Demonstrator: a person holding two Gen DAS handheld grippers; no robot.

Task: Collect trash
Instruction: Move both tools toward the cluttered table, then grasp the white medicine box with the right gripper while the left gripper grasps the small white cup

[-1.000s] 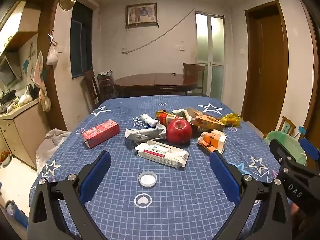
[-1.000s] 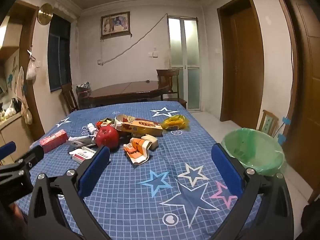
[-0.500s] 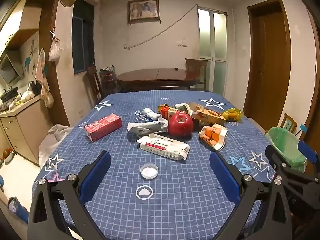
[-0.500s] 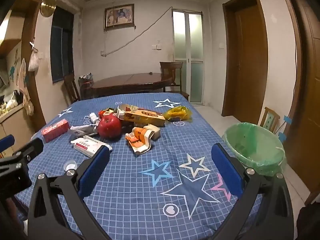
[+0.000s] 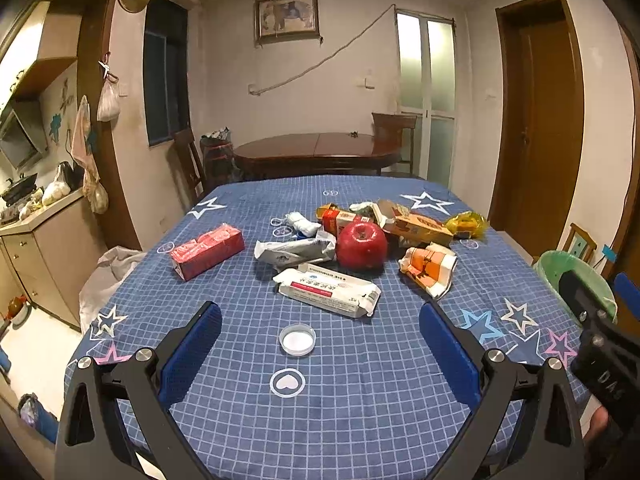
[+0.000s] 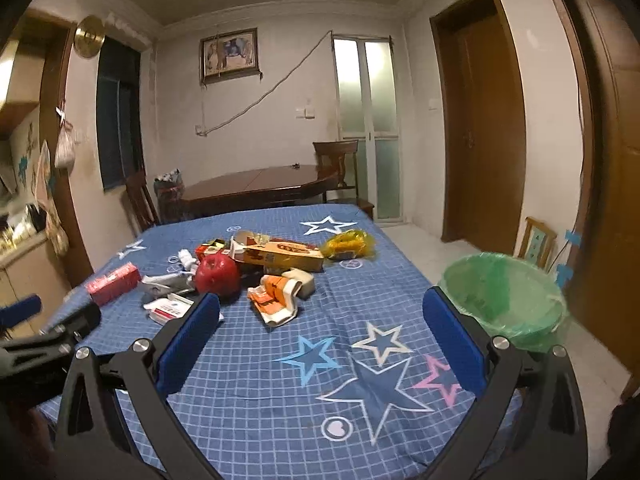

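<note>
Two hand-held tools hover at the near edge of a surface (image 5: 240, 400) draped in a blue star-print cloth, where household trash waits to be cleared. The left tool (image 5: 320, 344) is spread wide and empty, its blue pads framing a small white lid (image 5: 297, 340) lying alone close in front of it. The right tool (image 6: 322, 332) is likewise agape and holds nothing, pointed across bare cloth toward the litter.

The trash sits in a loose cluster at mid-surface: a white wrapper with red print (image 5: 330, 290), a crumpled silver-white packet (image 5: 294, 249), a torn orange-and-white carton (image 5: 430, 268), a long yellow-orange box (image 5: 416, 224) and a yellow crinkled bag (image 5: 466, 224). A red carton (image 5: 207, 250) lies apart to the left. Amid the litter stands a red apple (image 5: 362, 245), touching or nearly touching several pieces. A bin lined with a green bag (image 6: 502, 300) stands off the right side, below the level of the cloth.

Nothing appears collected yet. The likely hazards: a nudge to the apple could send it rolling off the edge; the flat lid and thin wrappers may slip from a pinch or drag the cloth into folds; and a light packet released short of the bin would land on the floor.
</note>
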